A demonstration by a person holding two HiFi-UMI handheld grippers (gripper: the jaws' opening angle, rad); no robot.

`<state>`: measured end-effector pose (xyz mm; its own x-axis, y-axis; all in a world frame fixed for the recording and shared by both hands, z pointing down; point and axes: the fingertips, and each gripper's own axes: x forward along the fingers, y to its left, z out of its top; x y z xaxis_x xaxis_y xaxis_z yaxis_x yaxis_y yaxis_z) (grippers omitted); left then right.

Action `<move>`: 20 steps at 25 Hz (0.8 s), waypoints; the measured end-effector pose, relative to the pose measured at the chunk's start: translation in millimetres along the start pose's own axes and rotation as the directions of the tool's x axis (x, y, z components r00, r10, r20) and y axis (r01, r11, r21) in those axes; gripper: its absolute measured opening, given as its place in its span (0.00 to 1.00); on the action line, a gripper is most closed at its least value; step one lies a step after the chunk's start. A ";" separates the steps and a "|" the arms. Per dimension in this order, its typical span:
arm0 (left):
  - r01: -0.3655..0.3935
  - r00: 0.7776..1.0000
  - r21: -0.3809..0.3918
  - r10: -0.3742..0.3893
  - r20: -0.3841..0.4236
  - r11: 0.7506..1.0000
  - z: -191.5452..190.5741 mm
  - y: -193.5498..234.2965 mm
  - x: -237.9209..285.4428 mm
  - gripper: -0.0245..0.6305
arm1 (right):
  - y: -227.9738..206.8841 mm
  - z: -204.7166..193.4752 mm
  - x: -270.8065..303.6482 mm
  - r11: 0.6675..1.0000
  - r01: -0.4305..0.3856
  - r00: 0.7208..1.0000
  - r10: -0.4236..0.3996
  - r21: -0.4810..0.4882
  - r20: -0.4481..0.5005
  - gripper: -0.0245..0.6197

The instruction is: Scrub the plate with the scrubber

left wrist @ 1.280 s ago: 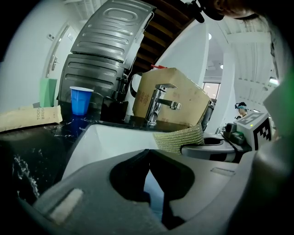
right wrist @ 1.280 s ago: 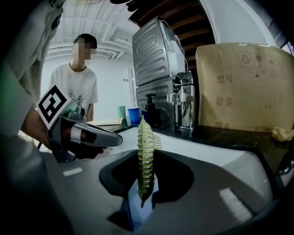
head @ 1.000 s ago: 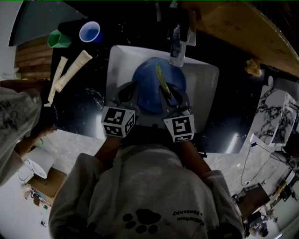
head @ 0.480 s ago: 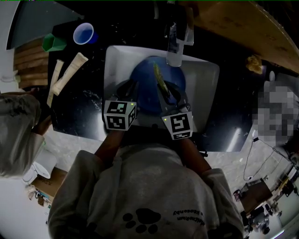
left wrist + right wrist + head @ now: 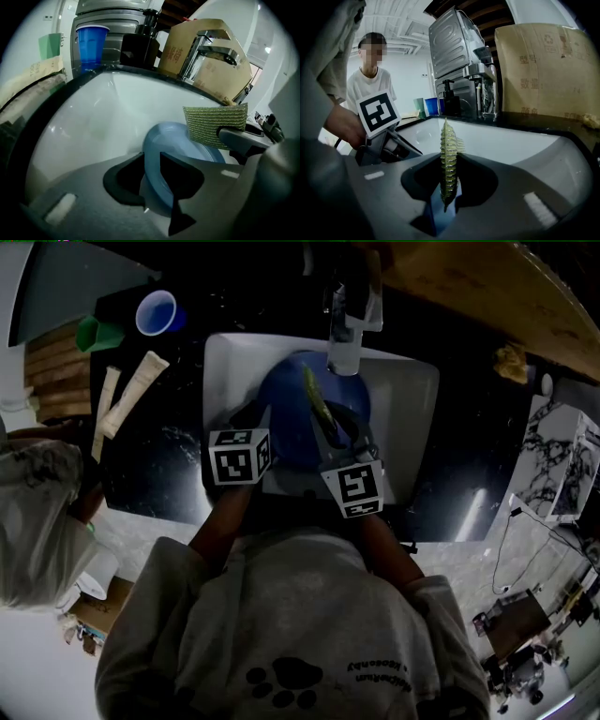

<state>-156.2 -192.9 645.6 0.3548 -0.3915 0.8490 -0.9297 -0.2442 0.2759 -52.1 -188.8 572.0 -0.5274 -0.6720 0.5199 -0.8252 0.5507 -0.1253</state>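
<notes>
A blue plate (image 5: 286, 423) stands tilted in the white sink (image 5: 412, 418). My left gripper (image 5: 258, 420) is at the plate's left rim. In the left gripper view the plate's rim (image 5: 161, 150) sits between the jaws of the left gripper (image 5: 151, 180), which are opening and no longer pinch it. My right gripper (image 5: 339, 432) is shut on a yellow-green mesh scrubber (image 5: 317, 401) and holds it edge-on against the plate's face. The scrubber (image 5: 448, 150) stands upright between the jaws of the right gripper (image 5: 447, 197). The scrubber (image 5: 214, 124) also shows flat in the left gripper view.
A chrome faucet (image 5: 347, 324) overhangs the sink's back edge. On the dark counter at the left stand a blue cup (image 5: 155, 310), a green cup (image 5: 94, 334) and two pale rolls (image 5: 131, 390). A cardboard box (image 5: 187, 42) stands behind the sink. Another person (image 5: 370, 70) stands at the left.
The left gripper's jaws have spread apart at the plate's rim and its marker cube has shifted slightly up. The right gripper and scrubber have barely moved.
</notes>
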 end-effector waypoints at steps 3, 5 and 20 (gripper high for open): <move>0.006 1.000 -0.008 -0.006 -0.013 1.000 -1.8 0.4 3.9 0.20 | 0.1 -2.3 1.1 1.000 0.000 1.000 0.000 0.004 -0.007 0.16; 0.002 1.000 -0.004 -0.002 -0.011 1.000 -1.3 0.9 5.3 0.20 | 0.0 -2.4 1.5 1.000 0.001 1.000 -0.001 0.006 -0.007 0.16; -0.046 0.997 -0.021 0.045 -0.056 0.999 -10.6 8.2 13.5 0.20 | -4.8 -3.4 1.6 1.000 0.015 1.000 -0.015 0.016 -0.014 0.16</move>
<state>-160.0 -190.8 664.1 0.3068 -0.3516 0.8844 -0.9468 -0.2073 0.2460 -48.3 -190.7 576.3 -0.5124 -0.6731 0.5333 -0.8361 0.5326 -0.1311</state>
